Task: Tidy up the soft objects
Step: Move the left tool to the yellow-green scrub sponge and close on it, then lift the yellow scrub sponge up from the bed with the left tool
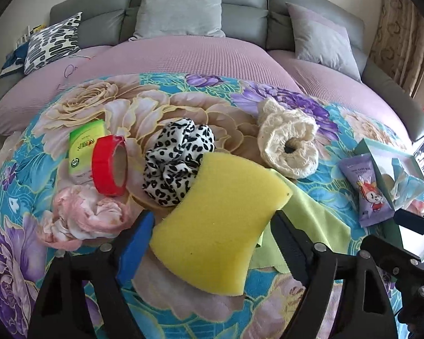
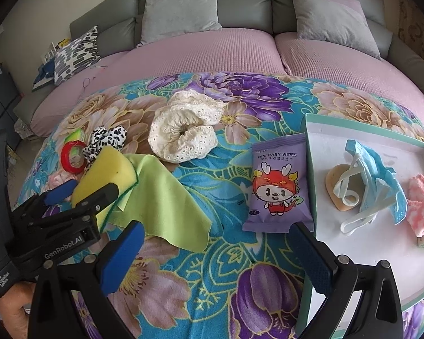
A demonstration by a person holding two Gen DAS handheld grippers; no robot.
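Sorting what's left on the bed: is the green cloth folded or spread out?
Spread out: the green cloth lies flat in one layer on the floral blanket, one corner tucked under the yellow sponge.

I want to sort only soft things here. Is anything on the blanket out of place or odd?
Yes. The red tape roll stands on its edge beside the black-and-white scrunchie, leaning on a green box. Both look rigid, not soft. Also, the yellow sponge lies partly on the green cloth, pinning one corner.

Porous matt yellow foam sponge (image 1: 217, 220); smooth lime-green microfibre cloth (image 2: 166, 203); glossy red plastic tape roll (image 1: 109, 166); cream eyelet-lace fabric scrunchie (image 2: 183, 132).
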